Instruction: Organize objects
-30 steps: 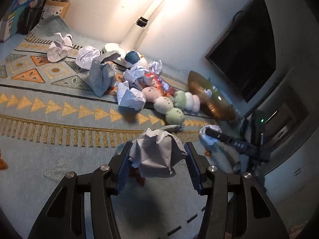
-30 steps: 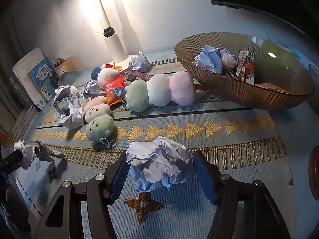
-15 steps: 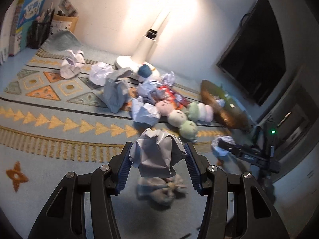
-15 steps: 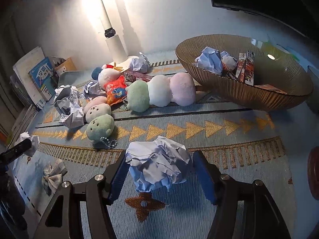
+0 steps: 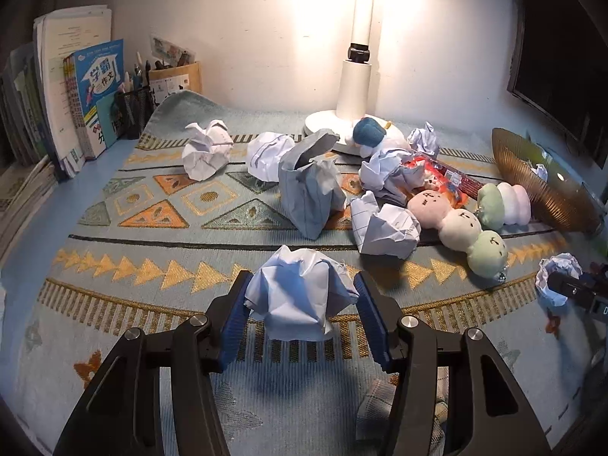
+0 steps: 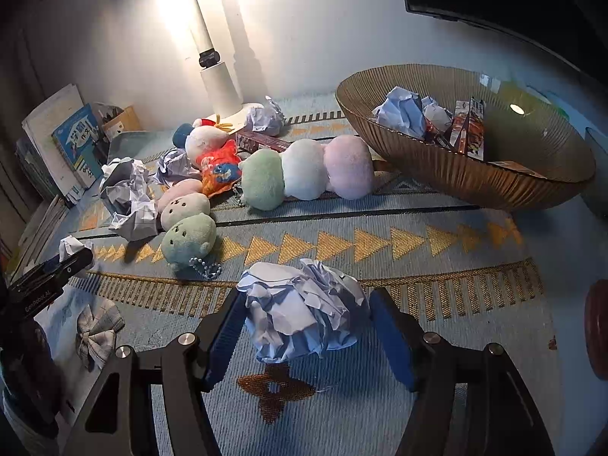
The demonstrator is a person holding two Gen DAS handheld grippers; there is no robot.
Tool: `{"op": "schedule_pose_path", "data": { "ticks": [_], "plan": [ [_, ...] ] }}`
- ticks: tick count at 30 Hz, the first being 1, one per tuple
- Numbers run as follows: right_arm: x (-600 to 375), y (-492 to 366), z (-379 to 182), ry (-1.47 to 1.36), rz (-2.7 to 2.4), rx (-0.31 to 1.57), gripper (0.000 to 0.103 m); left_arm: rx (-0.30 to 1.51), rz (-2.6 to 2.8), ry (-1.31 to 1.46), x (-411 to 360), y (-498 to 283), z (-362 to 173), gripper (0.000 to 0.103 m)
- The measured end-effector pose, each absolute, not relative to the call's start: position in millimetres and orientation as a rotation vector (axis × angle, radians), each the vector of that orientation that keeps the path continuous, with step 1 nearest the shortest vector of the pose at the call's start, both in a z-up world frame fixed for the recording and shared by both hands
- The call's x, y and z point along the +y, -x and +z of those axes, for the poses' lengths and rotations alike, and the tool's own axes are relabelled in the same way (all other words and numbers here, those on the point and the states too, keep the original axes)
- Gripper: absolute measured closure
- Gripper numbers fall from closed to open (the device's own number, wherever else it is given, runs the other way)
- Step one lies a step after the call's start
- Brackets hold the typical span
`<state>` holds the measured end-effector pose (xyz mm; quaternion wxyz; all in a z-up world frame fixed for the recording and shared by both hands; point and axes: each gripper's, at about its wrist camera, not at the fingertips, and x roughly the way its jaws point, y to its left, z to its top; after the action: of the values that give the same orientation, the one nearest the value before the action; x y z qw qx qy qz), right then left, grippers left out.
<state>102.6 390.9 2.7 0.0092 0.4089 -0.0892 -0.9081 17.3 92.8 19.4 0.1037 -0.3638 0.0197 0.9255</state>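
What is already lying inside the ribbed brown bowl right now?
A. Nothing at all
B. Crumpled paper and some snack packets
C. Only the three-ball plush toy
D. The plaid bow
B: in the right wrist view the ribbed brown bowl holds crumpled paper and snack packets, while the plaid bow lies on the mat.

Crumpled white paper ball (image 5: 300,296) held near; second ball (image 6: 304,309) likewise; ribbed brown bowl (image 6: 475,174) far right, holding paper and packets.
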Motion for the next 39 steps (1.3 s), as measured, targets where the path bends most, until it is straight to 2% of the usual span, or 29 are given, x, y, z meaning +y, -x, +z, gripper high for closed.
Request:
{"op": "schedule_pose_path", "data": {
  "ticks": [34, 39],
  "plan": [
    [388.2, -111.1, 4.6, -1.22, -2.831, -0.303, 0.038, 0.023, 2.705, 1.149, 89.8, -11.9, 12.2, 0.051],
    [378.0, -119.1, 10.8, -1.204, -2.931, -0.183, 0.038, 0.016, 2.715, 1.139, 88.6, -13.4, 13.3, 0.051]
  ]
}}
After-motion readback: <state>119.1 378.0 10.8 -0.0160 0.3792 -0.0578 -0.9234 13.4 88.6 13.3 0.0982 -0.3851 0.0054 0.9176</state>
